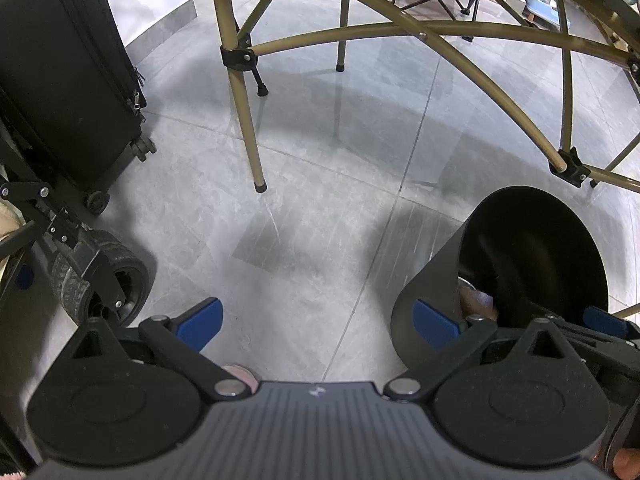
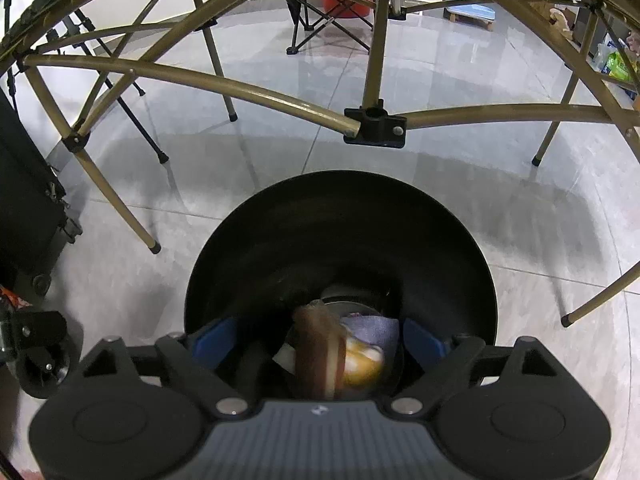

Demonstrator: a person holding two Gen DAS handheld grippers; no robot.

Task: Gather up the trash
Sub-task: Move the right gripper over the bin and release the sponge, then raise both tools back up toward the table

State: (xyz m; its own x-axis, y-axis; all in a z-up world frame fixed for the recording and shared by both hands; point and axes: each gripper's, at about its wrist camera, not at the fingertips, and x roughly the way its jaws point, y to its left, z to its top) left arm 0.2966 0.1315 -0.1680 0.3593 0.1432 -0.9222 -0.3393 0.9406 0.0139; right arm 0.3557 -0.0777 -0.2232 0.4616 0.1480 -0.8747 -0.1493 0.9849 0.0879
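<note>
A black round trash bin stands on the grey tiled floor, and it also shows at the right of the left wrist view as the bin. My right gripper hangs over its mouth, open, with both blue pads apart from everything. Between and below the jaws is a blurred brown and yellow piece of trash, loose inside the bin. Next to it lies a purple scrap. My left gripper is open over bare floor to the left of the bin and holds nothing.
Gold legs and braces of a folding table cross above and behind the bin. To the left are a black suitcase and a cart wheel. A folding chair and a red bucket stand farther back.
</note>
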